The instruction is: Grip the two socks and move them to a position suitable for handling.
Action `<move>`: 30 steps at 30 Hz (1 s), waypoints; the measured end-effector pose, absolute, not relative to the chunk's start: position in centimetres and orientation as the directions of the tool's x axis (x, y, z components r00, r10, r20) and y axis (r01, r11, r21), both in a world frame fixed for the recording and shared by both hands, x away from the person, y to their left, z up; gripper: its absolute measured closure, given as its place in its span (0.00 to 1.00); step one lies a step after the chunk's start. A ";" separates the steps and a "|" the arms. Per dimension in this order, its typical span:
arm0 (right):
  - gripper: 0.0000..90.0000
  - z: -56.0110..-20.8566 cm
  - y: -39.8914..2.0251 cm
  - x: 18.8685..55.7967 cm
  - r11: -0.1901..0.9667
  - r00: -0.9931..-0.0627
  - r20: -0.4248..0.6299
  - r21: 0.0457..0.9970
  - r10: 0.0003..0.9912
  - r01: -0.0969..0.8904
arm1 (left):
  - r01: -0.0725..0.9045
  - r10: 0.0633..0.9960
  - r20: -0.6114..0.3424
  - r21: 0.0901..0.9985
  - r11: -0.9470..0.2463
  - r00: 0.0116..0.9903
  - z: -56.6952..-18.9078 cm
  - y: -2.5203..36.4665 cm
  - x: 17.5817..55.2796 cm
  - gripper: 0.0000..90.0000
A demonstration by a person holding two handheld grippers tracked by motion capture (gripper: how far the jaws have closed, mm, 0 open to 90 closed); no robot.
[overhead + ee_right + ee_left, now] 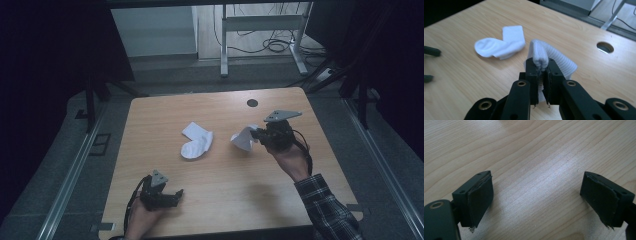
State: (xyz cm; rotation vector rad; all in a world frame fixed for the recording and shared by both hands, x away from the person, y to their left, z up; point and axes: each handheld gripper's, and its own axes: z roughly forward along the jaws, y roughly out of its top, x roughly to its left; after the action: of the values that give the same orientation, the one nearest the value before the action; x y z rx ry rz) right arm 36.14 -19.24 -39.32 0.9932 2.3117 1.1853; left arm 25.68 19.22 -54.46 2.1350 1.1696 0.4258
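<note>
Here the left gripper (176, 194) rests low on the near-left part of the table (215, 210), a pale wood-grain laminate top with rounded corners; its two black fingers (477, 197), flat blocks faced with dark pads frayed at the edges, stand wide apart with bare wood between them. Near the table's middle lies a white sock (196, 141), soft knit, flat and bent at the heel, well apart from both grippers. To its right, the right gripper (256, 133) is held above the table, its fingers (532, 75) closed on a second white sock (243, 138); the ribbed knit is pinched into a fold between the pads, the rest hanging crumpled. A round cable hole (252, 103) sits at the far edge.
</note>
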 end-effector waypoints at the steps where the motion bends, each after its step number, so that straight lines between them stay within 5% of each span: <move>1: 0.92 -38.9 -19.1 35.9 0.401 -0.693 0.002 0.815 0.721 0.419 | 0.622 0.838 -0.031 0.685 -0.378 0.544 -54.5 19.2 25.7 0.13; 10: 0.92 -34.7 -19.1 34.8 0.363 -0.697 0.019 0.843 0.716 0.396 | 0.622 0.838 -0.031 0.685 -0.379 0.545 -54.5 19.2 25.7 0.13; 19: 0.92 -41.2 -22.3 38.1 0.355 -0.604 0.078 0.747 0.793 0.562 | 0.624 0.837 -0.031 0.682 -0.382 0.546 -54.5 19.2 25.7 0.13; 30: 0.91 -45.1 -24.6 38.8 0.355 -0.558 0.082 0.692 0.826 0.628 | 0.628 0.841 -0.034 0.681 -0.376 0.540 -54.5 19.2 25.6 0.13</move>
State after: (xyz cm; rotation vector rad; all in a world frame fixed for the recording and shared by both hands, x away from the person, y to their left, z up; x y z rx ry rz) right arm 38.82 -24.62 -45.09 1.2940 2.3400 1.0054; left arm 25.61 19.16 -54.46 2.1290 1.1811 0.4236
